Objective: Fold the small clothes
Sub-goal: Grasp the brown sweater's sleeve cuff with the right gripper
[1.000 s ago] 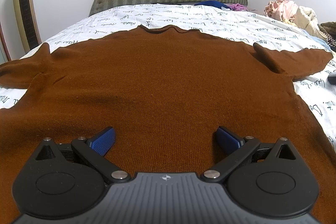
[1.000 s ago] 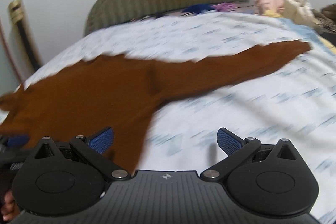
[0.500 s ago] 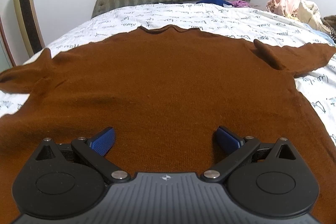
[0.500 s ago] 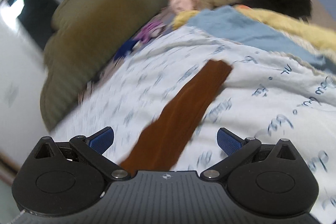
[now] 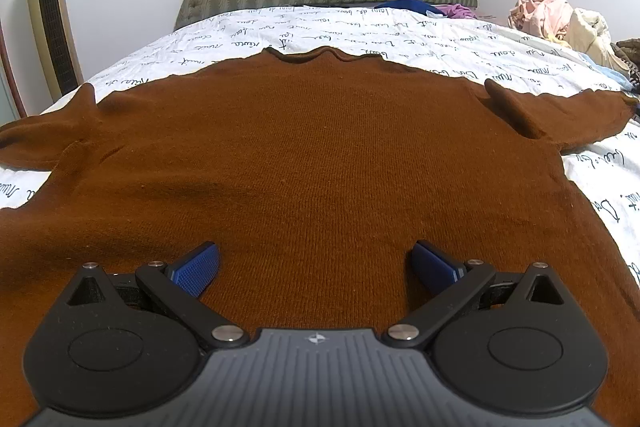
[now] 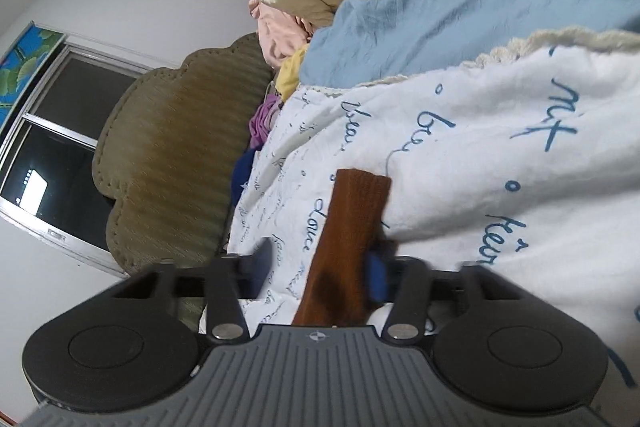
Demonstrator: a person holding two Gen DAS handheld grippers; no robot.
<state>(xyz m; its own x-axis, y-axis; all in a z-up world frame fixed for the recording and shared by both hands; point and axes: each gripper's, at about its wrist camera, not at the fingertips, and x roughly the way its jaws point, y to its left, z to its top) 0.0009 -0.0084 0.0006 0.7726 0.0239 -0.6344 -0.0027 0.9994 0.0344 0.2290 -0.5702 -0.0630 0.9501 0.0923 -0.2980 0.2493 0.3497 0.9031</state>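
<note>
The brown sweater (image 5: 312, 155) lies flat on the bed's script-printed sheet (image 5: 400, 31) under the wide-open left gripper (image 5: 316, 261), while the right gripper (image 6: 320, 267), jaws just closing, has its sleeve cuff (image 6: 352, 211) between them.

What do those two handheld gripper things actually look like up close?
Both look alike. The left gripper has a ribbed grey body with a small star-like emblem, two round black discs at its sides, black link arms with silver pins, and fingers with blue textured pads. The right gripper has the same build. No cables or sleeves show.
</note>
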